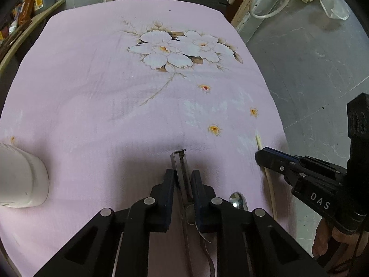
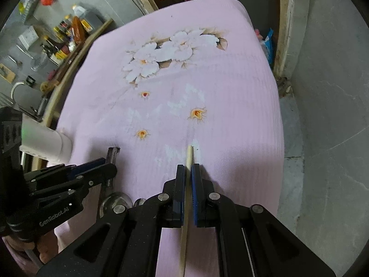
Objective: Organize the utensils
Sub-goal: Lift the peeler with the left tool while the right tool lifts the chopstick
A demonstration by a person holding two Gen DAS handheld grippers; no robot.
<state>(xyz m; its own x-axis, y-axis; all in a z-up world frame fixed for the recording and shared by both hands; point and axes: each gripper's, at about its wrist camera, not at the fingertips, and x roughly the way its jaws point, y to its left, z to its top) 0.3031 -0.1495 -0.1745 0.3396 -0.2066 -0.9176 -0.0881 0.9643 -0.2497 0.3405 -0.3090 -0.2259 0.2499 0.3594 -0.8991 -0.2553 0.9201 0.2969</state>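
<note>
Nearest us, a steel spoon [image 1: 238, 199] lies on the pink floral cloth [image 1: 115, 80] between our two hands. Our left gripper [image 1: 182, 184] straddles the metal tongs [image 1: 181, 164] near their folded end, pads close against both sides. They seem clamped on them, and the tongs' arms lie pressed together there. Our right gripper [image 2: 188, 180] is pinched tight on a pale chopstick [image 2: 189, 155] lying flat. We judge it best to lift each piece level, grip firm, then carry them leftward to the white container [image 1: 25, 177], tilting the ends down only above its mouth.
</note>
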